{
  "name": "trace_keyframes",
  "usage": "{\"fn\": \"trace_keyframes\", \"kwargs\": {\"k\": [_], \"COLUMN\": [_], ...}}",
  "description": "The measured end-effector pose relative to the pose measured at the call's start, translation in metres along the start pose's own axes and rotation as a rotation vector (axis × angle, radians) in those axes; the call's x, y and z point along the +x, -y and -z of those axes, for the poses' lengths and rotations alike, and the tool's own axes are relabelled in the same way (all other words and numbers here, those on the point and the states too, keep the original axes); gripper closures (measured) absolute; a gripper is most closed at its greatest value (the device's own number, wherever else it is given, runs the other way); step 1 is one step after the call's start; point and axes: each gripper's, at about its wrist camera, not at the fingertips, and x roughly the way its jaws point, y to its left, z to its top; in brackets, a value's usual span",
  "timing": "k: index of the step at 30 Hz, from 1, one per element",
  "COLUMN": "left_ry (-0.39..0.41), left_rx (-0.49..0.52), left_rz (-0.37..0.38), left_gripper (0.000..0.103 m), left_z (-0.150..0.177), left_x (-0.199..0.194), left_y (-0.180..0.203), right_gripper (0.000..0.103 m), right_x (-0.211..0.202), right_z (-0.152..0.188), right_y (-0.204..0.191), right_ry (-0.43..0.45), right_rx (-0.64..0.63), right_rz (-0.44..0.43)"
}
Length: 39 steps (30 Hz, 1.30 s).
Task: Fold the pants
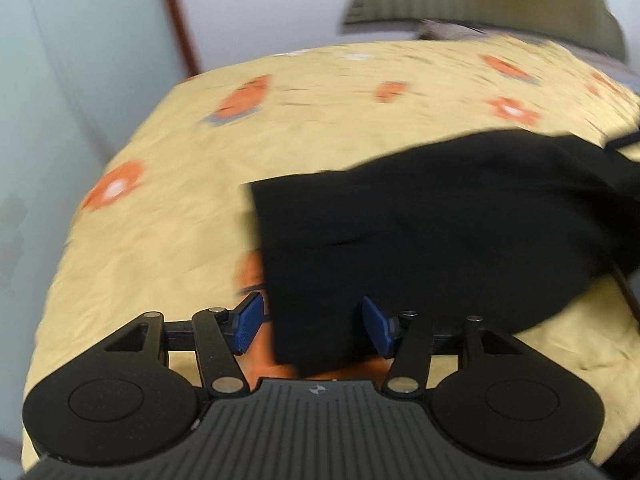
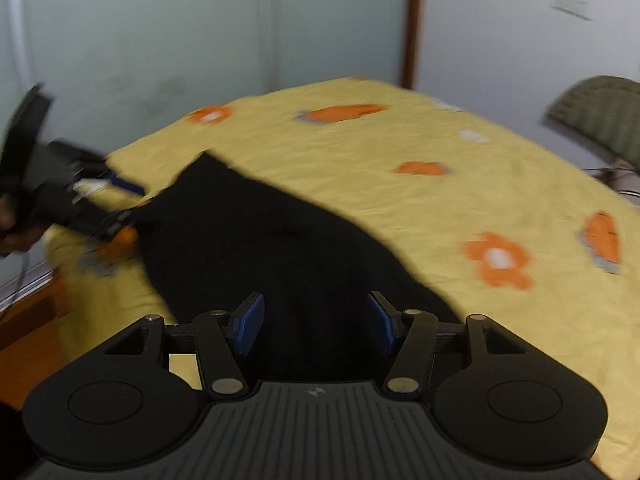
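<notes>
On the yellow flowered bedspread (image 1: 168, 216) lie the black pants (image 1: 420, 220); my left gripper (image 1: 312, 326) and right gripper (image 2: 316, 322) both hover with jaws apart, gripping nothing.

Motion-blurred left tongs (image 2: 100, 208), grip unclear

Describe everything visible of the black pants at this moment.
The black pants are plain dark cloth, soft-looking, lying loosely bunched on the yellow flowered bedspread. One straight hem-like edge shows in the left wrist view; the rest narrows unevenly. The left gripper and right gripper both hang open above the cloth; neither's blue pads press on it.
</notes>
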Motion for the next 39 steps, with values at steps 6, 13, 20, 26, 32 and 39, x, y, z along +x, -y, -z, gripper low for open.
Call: {"fn": "trace_keyframes", "kwargs": {"k": [6,13,20,26,32,39], "left_ry": [0.033,0.05,0.076,0.097,0.119,0.209], "left_rx": [-0.127,-0.157,-0.116,-0.175,-0.146,-0.05], "left_rz": [-0.133,-0.184,-0.2,-0.184,-0.155,0.033], "left_gripper": [0.041,0.038,0.036,0.035,0.033,0.028], "left_z": [0.0,0.015,0.024,0.015,0.001,-0.039], "left_x": [-0.022,-0.035,-0.031,-0.034,-0.032,-0.024], "left_y": [-0.047,-0.075,-0.078,-0.088,-0.071,-0.004], "right_gripper": [0.048,0.049,0.092,0.093,0.09,0.09], "right_x": [0.048,0.115,0.144,0.155,0.159,0.055], "right_z": [-0.025,-0.036,-0.028,-0.057,-0.049,-0.035], "right_y": [-0.107,-0.186,-0.205,-0.207,-0.203,-0.069], "right_ry": [0.056,0.064,0.05,0.107,0.026,0.058], "right_rx": [-0.278,-0.554,-0.623,-0.512,-0.469,-0.096], "right_rz": [-0.062,-0.066,0.016,-0.009,-0.04,-0.113]}}
